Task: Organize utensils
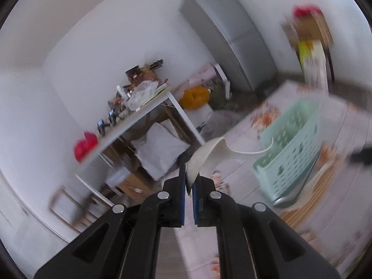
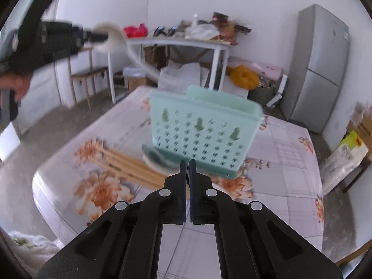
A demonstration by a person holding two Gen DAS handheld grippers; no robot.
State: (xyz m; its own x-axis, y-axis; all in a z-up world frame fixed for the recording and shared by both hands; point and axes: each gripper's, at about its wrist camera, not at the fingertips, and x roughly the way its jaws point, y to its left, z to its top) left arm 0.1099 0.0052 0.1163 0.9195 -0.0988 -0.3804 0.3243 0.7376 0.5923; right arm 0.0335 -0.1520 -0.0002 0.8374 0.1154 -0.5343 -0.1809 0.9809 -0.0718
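**Carrying a white spoon toward the green caddy**

Pinching a white ceramic spoon [image 1: 209,155] by the edge of its bowl, the left gripper [image 1: 189,181] holds it in the air above the near-left part of the flowered tablecloth [image 2: 286,162]. The spoon's long axis runs from the jaws out to the right, its curved handle tip pointing at the open top of the mint-green perforated caddy [image 1: 290,148], which stands just right of and beyond the jaws. In the right wrist view the same spoon [image 2: 116,39] hangs high at far left, its handle sloping down toward the caddy [image 2: 202,130]. The left gripper is plainly the nearer one to the drop; judging by this, the handle needs to tip downward and travel right to enter the caddy's mouth.

The right gripper [image 2: 187,162] hangs on the near side of the caddy, jaws pressed together on nothing. Wooden chopsticks [image 2: 130,165] and a metal spoon [image 2: 155,158] lie on the cloth against the caddy's left base, not yet sorted. Motion blur softens finer detail.
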